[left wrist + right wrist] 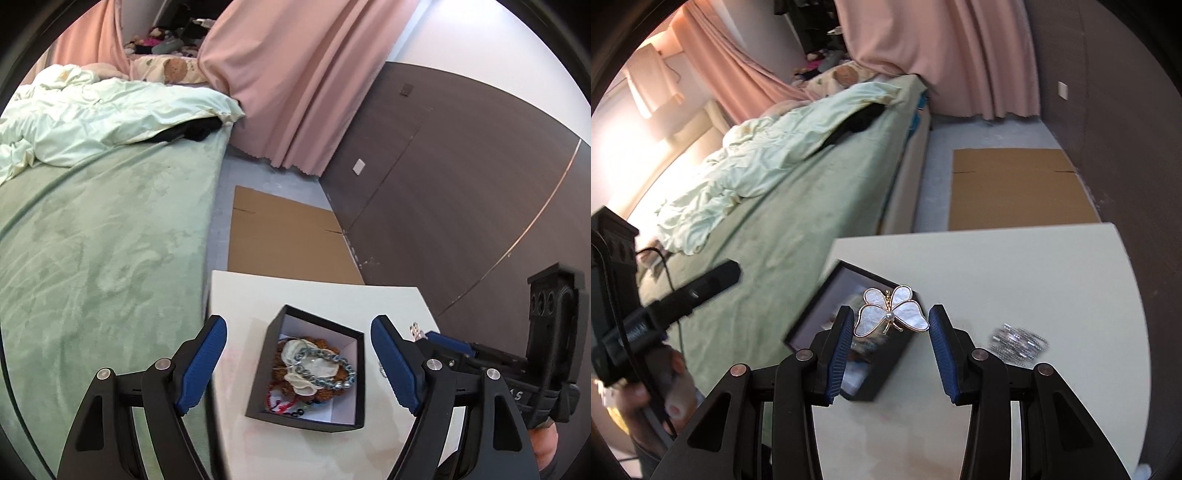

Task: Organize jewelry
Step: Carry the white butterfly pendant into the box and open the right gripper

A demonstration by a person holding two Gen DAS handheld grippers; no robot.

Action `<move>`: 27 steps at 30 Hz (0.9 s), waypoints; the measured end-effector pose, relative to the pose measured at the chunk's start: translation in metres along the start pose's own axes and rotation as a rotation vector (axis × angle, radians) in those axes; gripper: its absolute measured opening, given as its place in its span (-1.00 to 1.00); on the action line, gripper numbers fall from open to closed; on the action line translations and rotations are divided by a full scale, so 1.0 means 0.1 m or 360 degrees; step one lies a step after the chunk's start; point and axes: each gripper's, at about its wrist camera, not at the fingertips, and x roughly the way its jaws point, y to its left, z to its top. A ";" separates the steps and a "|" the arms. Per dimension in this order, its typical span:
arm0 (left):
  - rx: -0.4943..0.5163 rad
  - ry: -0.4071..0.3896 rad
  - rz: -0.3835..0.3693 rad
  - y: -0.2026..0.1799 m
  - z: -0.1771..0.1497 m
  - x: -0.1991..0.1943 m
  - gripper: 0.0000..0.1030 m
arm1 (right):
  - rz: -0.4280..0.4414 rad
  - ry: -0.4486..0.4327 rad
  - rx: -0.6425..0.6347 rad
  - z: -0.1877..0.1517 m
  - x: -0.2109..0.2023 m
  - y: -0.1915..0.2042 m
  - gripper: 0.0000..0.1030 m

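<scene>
A black jewelry box (320,325) stands open on the white table (332,295). In it lie a silver-blue bead bracelet (328,367), brown beads, pale shell pieces and a red cord. My left gripper (299,325) hovers over the box, open, nothing between its blue pads. My right gripper (891,310) is shut on a white butterfly brooch (892,314) with a gold rim and a pearl, held by its wing tips above the box (812,317). A heap of silver chain (1017,341) lies on the table to the right. The right gripper (419,334) shows beside the box in the left wrist view.
A green bed (110,258) with a rumpled pale quilt runs right along the table's left edge. Flat cardboard (1015,188) lies on the grey floor beyond the table. Pink curtains (295,74) and a dark wood wall (461,184) close the far side. A hand (676,391) grips the left tool.
</scene>
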 end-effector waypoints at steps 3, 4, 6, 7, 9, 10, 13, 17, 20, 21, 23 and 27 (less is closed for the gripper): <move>-0.0038 0.0003 0.0032 0.10 0.01 0.00 0.57 | 0.0054 0.0009 0.0009 0.06 0.11 0.08 -0.17; -0.0054 0.0000 0.0029 0.12 0.01 -0.01 0.57 | 0.0084 0.0014 0.0020 0.07 0.15 0.10 -0.17; -0.0079 -0.0006 0.0024 0.16 0.01 -0.02 0.57 | 0.0161 0.0030 0.0051 0.09 0.21 0.14 -0.17; -0.0088 -0.0008 0.0028 0.17 0.01 -0.02 0.57 | 0.0198 0.0037 0.0062 0.10 0.23 0.16 -0.16; -0.0095 -0.0008 0.0032 0.17 0.00 -0.02 0.58 | 0.0245 0.0069 0.0080 0.13 0.27 0.19 -0.06; -0.0092 -0.0006 0.0033 0.15 0.00 -0.01 0.58 | 0.0243 0.0074 0.0092 0.14 0.26 0.19 0.14; -0.0065 0.0002 0.0037 0.10 -0.02 0.00 0.58 | 0.0221 0.0047 0.0097 0.13 0.15 0.15 0.33; -0.0029 -0.0001 0.0017 0.00 -0.03 -0.02 0.58 | 0.0157 0.0004 0.0099 0.10 -0.09 0.01 0.34; -0.0001 0.0000 -0.0007 -0.11 -0.03 -0.02 0.58 | 0.0139 -0.0038 0.0128 0.04 -0.29 -0.16 0.35; 0.0012 0.0000 -0.0018 -0.15 -0.04 -0.03 0.58 | 0.0133 -0.0051 0.0145 0.01 -0.38 -0.25 0.35; 0.0034 0.0004 -0.0031 -0.21 -0.04 -0.02 0.58 | 0.0121 -0.0069 0.0171 -0.04 -0.49 -0.36 0.35; 0.0081 0.0015 -0.0051 -0.35 -0.07 0.00 0.57 | 0.0083 -0.0099 0.0206 -0.17 -0.68 -0.60 0.36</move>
